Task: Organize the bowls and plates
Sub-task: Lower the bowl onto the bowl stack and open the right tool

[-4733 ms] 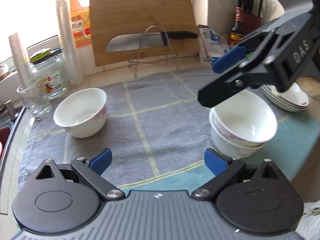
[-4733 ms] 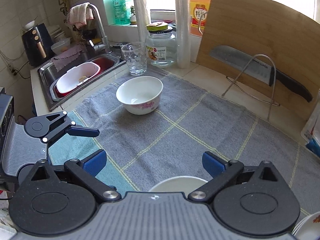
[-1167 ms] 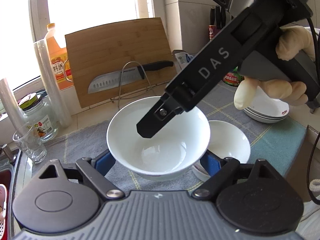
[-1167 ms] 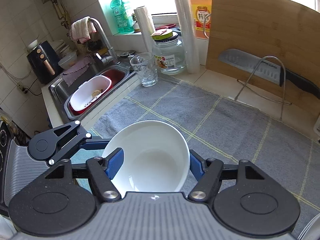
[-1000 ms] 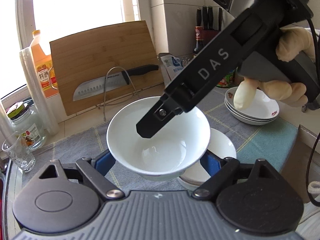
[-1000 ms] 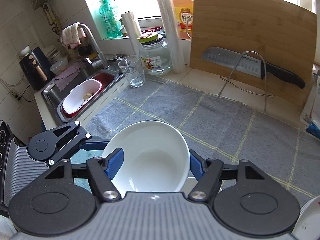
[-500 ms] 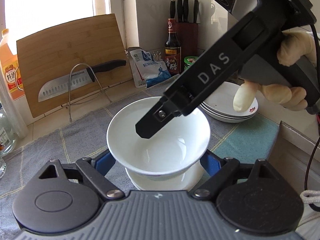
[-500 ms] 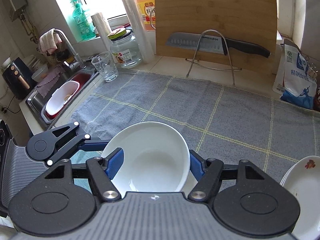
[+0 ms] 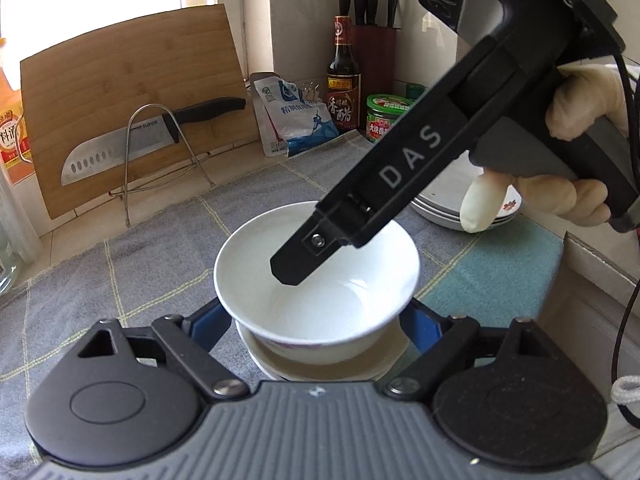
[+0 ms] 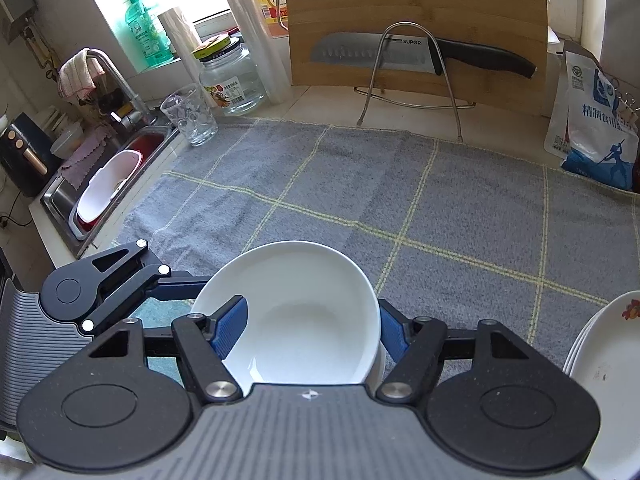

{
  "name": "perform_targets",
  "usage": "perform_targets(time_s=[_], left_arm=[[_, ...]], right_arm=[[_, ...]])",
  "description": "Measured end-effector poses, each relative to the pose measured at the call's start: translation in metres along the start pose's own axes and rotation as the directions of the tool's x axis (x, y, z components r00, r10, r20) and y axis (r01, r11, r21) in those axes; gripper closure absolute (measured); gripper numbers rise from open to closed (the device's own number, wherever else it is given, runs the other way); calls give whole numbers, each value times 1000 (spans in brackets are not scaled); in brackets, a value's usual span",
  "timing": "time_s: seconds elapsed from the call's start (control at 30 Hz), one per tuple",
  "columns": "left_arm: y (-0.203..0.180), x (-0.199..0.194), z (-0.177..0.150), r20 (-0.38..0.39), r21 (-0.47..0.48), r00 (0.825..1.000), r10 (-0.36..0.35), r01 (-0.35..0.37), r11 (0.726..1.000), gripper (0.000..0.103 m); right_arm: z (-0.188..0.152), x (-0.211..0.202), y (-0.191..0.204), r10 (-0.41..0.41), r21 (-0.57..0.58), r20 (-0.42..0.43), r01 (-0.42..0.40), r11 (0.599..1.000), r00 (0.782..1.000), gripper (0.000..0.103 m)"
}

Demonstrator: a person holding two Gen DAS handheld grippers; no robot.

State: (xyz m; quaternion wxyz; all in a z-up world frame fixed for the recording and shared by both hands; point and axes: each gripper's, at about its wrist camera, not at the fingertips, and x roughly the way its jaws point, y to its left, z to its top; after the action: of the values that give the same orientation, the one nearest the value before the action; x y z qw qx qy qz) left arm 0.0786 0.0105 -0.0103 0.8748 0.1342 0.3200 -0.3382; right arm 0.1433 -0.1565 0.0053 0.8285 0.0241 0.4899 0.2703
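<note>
Jaws on both of your grippers are clamped on the same white bowl [image 9: 316,280]: left gripper [image 9: 316,320] has its blue pads against the outer wall on either side; right gripper [image 10: 312,330] has one blue pad inside the bowl and one outside, pinching the rim. In the left wrist view your right gripper comes in from the upper right, its tip inside the bowl.

Key relation: the held bowl sits at frame centre, directly over the stacked bowls [image 9: 320,364], whose rim shows just beneath it. Whether they touch is not clear. Judgement: the coming move is straight down to nest, no sideways shift needed.

Room: grey cloth [image 10: 400,200] on the table is bare toward the top of the right wrist frame. The plate stack [image 10: 608,380] is close at lower right, so pull your right gripper out upward, not sideways.
</note>
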Motion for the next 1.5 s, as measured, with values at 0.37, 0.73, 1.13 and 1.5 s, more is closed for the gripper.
perform_targets(time_s=[0.37,0.73,1.13,1.5], left_arm=[[1,2,-4,-21,-21,1000,-9,8,1000,13],[1,5,-5,-28,-16,1000,-13,12,1000,12],[2,-2,-10,-4,-10,1000,-19,19,1000,3],[9,-19,-26,70,25,997,14,-16,1000,1]], right_arm=[[-2,1,1,4,-11,-6,-4,1000,1000,29],[-6,6,5,-9,-25,-5,9,1000,1000,26],[-9,-3,13,-55,-87,73,61,994,996,0],[-39,-23,23,-168,-197,148,196,961,975,0]])
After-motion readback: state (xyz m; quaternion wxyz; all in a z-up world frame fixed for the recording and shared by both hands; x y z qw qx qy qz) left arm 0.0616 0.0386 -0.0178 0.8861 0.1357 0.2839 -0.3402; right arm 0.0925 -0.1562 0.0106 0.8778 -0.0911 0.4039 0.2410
